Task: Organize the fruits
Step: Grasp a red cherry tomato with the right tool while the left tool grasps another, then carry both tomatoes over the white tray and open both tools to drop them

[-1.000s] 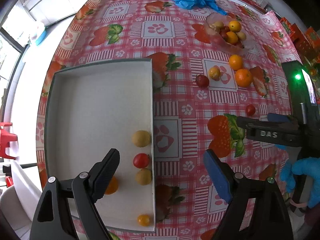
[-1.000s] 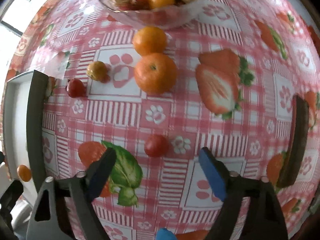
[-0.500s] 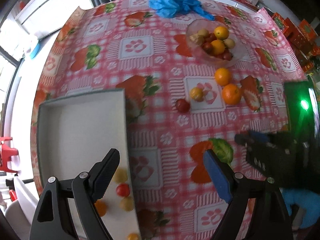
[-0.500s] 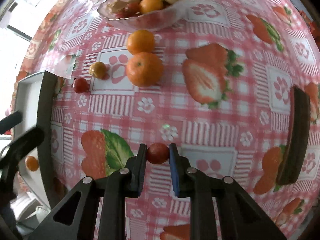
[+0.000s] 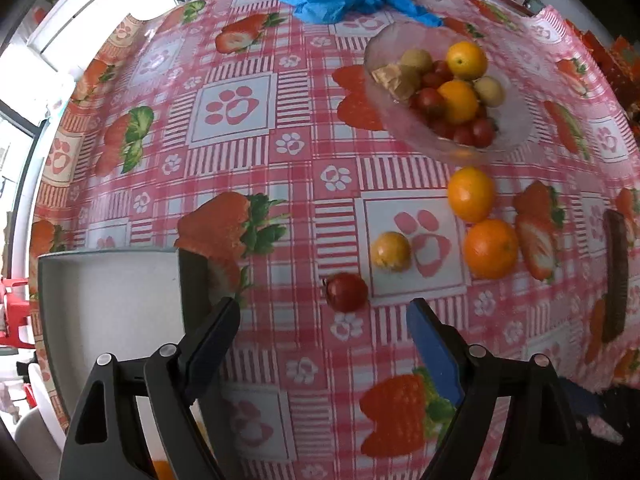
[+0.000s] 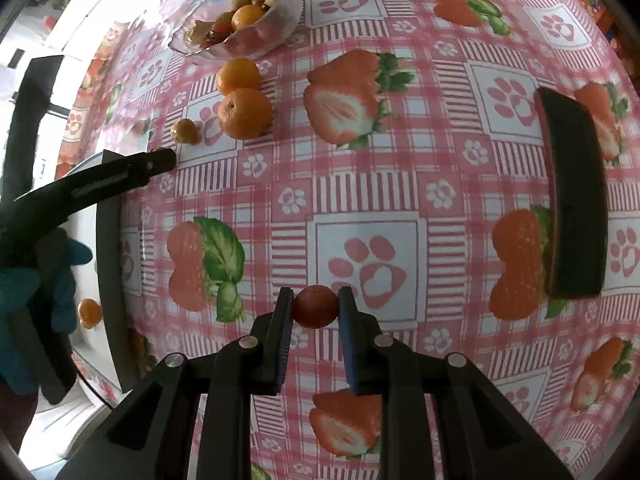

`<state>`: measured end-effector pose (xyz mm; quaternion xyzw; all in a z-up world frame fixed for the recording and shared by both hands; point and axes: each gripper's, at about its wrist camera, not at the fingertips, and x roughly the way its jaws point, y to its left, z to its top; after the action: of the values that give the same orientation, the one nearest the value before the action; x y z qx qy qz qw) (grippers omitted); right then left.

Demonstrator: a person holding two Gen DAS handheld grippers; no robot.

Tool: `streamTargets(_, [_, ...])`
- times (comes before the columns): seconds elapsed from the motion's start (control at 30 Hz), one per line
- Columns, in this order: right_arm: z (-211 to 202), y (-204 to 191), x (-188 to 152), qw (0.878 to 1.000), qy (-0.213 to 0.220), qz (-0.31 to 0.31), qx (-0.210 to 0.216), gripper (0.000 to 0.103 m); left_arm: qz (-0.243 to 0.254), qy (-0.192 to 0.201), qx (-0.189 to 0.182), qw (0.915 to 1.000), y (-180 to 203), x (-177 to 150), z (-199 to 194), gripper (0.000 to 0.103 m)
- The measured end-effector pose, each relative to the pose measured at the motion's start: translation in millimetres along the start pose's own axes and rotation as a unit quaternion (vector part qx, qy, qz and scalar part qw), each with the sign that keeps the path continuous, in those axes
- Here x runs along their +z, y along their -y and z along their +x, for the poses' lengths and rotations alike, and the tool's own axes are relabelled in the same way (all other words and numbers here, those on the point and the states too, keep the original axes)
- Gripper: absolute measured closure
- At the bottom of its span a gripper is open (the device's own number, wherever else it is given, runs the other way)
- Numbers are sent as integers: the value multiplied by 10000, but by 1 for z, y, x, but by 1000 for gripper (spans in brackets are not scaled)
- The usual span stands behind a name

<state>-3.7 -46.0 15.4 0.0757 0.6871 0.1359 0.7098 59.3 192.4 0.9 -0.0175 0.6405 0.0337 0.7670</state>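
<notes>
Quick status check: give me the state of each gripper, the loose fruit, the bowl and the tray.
Right gripper: shut on red cherry tomato.
Left gripper: open, empty.
Loose red tomato: on cloth, ahead of left gripper.
Two oranges: on cloth.
Glass bowl: upright, holding fruit.
White tray: partly in view.

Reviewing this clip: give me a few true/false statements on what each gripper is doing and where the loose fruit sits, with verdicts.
1. The right gripper is shut on a cherry tomato. True.
2. The left gripper holds an orange. False: its jaws are open and hold nothing.
3. Two oranges lie on the tablecloth outside the glass bowl. True.
4. The glass bowl is empty. False: it holds oranges, tomatoes and pale round fruit.
5. A red tomato lies loose on the cloth near the left gripper. True.
</notes>
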Motion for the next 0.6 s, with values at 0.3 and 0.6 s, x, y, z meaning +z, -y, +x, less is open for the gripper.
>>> streamTargets(0.3, [-7, 7, -9, 10000, -18, 87, 33, 79, 43, -154, -120, 9998, 6, -3, 15, 76])
streamTargets(0.6, [-9, 9, -20, 9999, -73, 80, -32, 79, 143, -101, -309, 9994, 18, -26, 4, 78])
